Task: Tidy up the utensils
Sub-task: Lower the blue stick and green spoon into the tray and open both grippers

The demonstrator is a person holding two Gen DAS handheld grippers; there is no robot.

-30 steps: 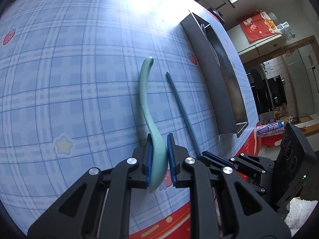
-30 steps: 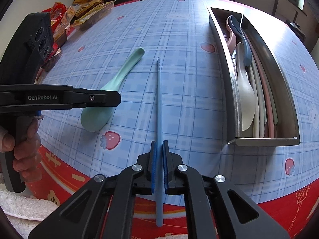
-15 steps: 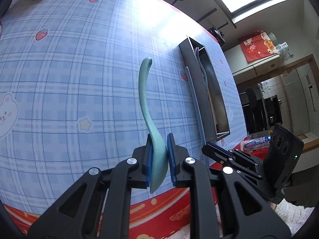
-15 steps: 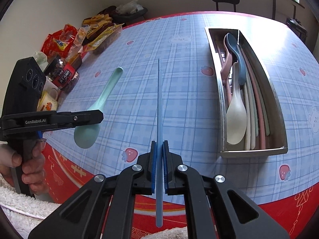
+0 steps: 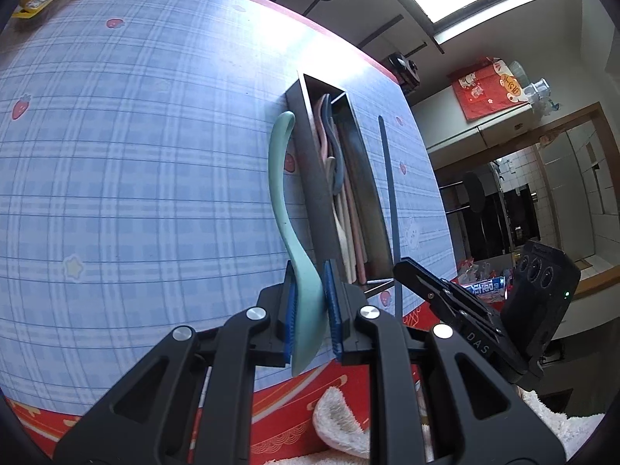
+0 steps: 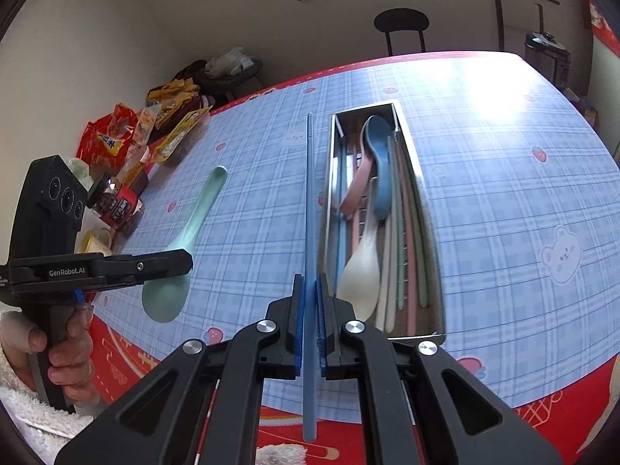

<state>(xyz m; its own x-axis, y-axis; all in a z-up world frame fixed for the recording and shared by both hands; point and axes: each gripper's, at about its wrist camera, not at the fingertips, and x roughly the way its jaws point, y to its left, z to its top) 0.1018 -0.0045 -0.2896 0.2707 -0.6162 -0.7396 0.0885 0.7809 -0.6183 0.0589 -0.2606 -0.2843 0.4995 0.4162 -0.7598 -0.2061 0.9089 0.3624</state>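
Observation:
My left gripper [image 5: 310, 310] is shut on the bowl of a mint-green spoon [image 5: 279, 193], held in the air with its handle pointing away, just left of the metal utensil tray [image 5: 310, 178]. My right gripper [image 6: 309, 317] is shut on a blue chopstick [image 6: 309, 201], lifted above the table beside the tray's [image 6: 430, 240] left wall. In the right wrist view the left gripper [image 6: 170, 263] and the green spoon [image 6: 193, 228] hang at the left. The left wrist view shows the blue chopstick [image 5: 389, 193] over the tray's right side. Several spoons and chopsticks lie inside the tray.
A blue plaid tablecloth [image 6: 503, 193] with a red border covers the table. Snack packets and jars [image 6: 128, 155] crowd the far left corner. A black stool [image 6: 401, 23] stands behind the table. A hand [image 6: 58, 348] in a white fleecy sleeve holds the left gripper.
Both grippers have lifted their utensils off the table. The spoon and the chopstick have moved toward the tray, and more of the room shows in both views.

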